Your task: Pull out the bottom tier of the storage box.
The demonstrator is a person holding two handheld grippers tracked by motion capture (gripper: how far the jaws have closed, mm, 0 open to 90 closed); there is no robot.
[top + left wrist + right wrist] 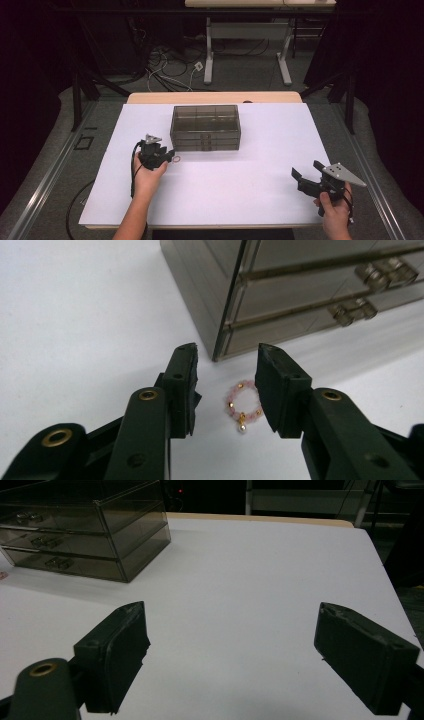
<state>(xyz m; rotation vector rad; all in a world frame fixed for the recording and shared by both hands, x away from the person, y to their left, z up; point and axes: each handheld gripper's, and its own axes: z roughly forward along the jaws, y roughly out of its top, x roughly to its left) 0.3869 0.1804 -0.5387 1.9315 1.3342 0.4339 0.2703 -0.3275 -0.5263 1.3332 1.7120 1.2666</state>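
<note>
Left claw (226, 385) sits low over the white desk (250, 185), its two black jaws half spread with a small bead bracelet (243, 405) lying flat between them. Neither pad touches the beads; there is a clear gap on each side. No earlier picture is on hand, so only this pose can be told. The bracelet is a little ring of pink beads with gold spacers and a pearl-like drop hanging toward the near side. It rests on the desk just in front of the near left corner of a smoky clear drawer box (310, 295).

It looks very light, loose and floppy, likely strung on thin cord, and the round beads may roll or slip. A gentle pinch across the ring, low against the desk, seems best.

Right claw (307, 177) hovers wide open at the near right, holding nothing.
</note>
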